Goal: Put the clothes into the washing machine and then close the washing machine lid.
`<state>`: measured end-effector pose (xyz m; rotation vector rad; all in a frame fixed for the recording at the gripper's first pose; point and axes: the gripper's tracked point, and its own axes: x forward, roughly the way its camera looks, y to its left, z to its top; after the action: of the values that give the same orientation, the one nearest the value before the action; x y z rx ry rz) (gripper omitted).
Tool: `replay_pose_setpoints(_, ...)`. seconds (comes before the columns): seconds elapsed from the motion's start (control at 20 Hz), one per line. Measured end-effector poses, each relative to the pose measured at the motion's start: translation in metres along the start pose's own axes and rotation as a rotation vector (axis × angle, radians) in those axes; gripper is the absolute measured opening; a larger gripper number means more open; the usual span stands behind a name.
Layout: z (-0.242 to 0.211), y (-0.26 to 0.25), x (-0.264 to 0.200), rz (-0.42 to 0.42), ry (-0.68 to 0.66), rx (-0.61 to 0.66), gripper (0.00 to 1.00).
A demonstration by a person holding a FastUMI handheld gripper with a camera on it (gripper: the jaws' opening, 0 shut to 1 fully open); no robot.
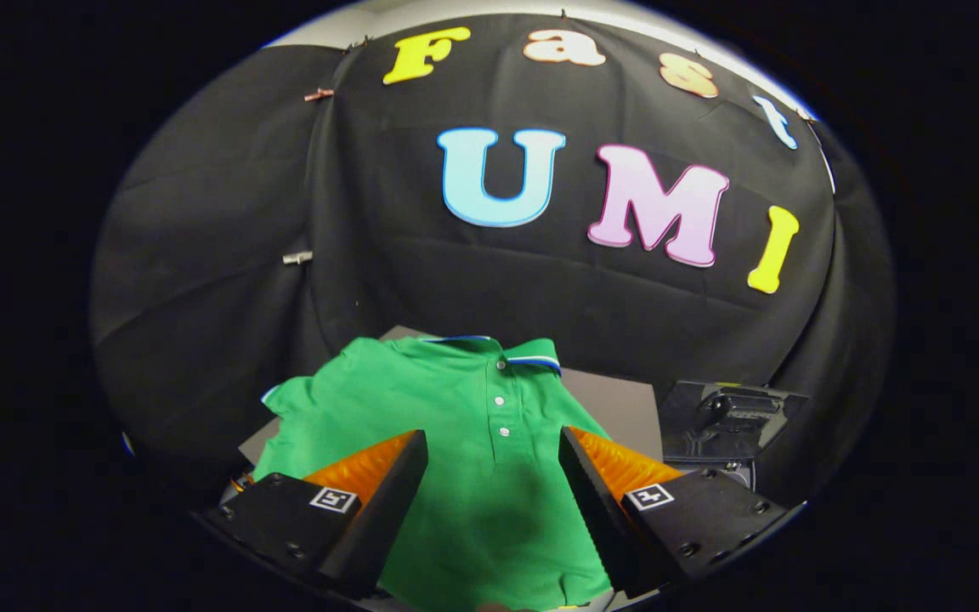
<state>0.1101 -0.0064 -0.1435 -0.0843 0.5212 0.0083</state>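
Green polo shirt (472, 442) lies flat beneath the gripper's (494, 450) spread fingers.

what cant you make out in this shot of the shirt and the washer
- Green polo shirt: lower hem, hidden behind the open claw fingers in the gripper view.
- Dark object beside the shirt: cannot tell if it is the washer or its lid.
- Grey surface: mostly covered by the shirt.

The gripper (494, 450) hung with its fingers spread wide, nothing caught between them but open air above the green polo shirt (464, 425). The shirt lay flat on the grey board (617, 404), offering no bulk to block a descent. To the right, just beside the board, a dark machine part (727, 421) crowded that flank. Beyond the collar, the black cloth wall (540, 297) closed off the way forward.
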Motion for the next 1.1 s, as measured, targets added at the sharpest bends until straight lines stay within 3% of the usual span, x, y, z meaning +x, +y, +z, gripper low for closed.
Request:
replay_pose_setpoints(0.1,-0.012,-0.003,0.03,0.0,0.095,-0.016,0.98)
replay_pose_setpoints(0.2,-0.057,-0.002,0.041,0.033,0.328,0.008,0.98)
replay_pose_setpoints(0.3,-0.052,-0.006,0.043,0.036,0.362,0.19,1.0)
replay_pose_setpoints(0.35,-0.054,-0.01,0.043,0.037,0.386,0.232,0.87)
replay_pose_setpoints(0.4,-0.054,-0.01,0.047,0.06,0.411,0.238,0.84)
replay_pose_setpoints(0.6,-0.051,0.001,0.046,0.155,0.467,0.256,0.29)
replay_pose_setpoints(0.9,-0.026,0.004,0.036,0.235,0.451,0.152,0.29)
replay_pose_setpoints(1.1,-0.009,-0.002,0.027,0.275,0.408,0.194,0.29)
